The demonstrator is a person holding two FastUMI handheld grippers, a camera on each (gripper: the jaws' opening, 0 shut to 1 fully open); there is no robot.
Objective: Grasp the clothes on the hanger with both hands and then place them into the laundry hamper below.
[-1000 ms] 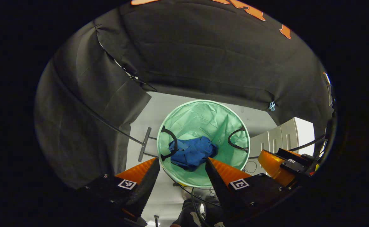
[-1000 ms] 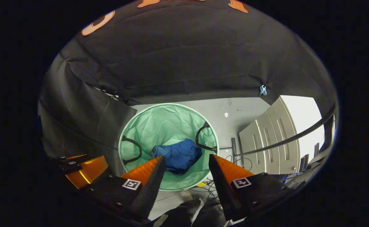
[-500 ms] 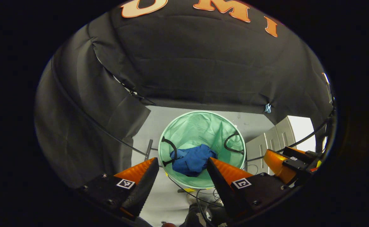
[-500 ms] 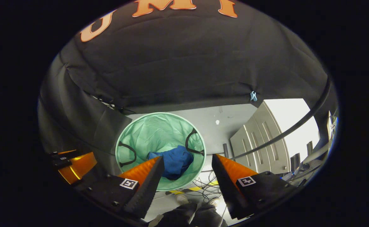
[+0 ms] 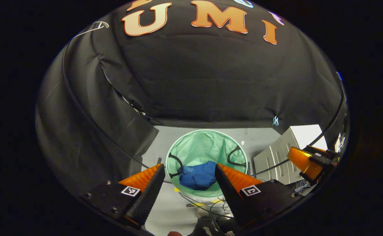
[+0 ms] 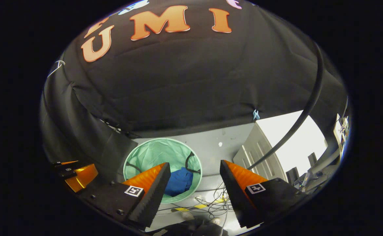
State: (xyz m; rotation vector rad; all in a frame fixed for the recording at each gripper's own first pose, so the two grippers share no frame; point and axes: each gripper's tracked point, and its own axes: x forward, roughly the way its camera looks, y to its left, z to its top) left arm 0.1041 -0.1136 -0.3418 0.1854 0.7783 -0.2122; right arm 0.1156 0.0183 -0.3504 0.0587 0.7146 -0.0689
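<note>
A crumpled blue garment (image 5: 198, 176) lies inside the round mint-green laundry hamper (image 5: 204, 144) on the grey floor, between the hamper's two black handles. My left gripper (image 5: 188, 188) hangs high above the hamper, open, nothing between its fingers. In the right gripper view the same blue garment (image 6: 180, 182) lies in the hamper (image 6: 155, 152), partly hidden behind the left finger. My right gripper (image 6: 193, 193) is open and holds nothing, well above the floor and off to the hamper's right. The right gripper (image 5: 307, 162) also appears at the right edge of the left gripper view.
A white cabinet (image 5: 276, 157) with drawer fronts (image 6: 253, 154) stands to the right of the hamper. Loose cables (image 6: 211, 203) and yellow-black tape lie on the floor in front of it. A dark curved rail (image 6: 306, 108) crosses at the right. The person's dark shoes (image 6: 191, 226) are below.
Both grippers have risen away from the hamper, which now looks smaller and lower in both views. Both stay open; the blue garment stays in the hamper. The right view has swung rightward.
</note>
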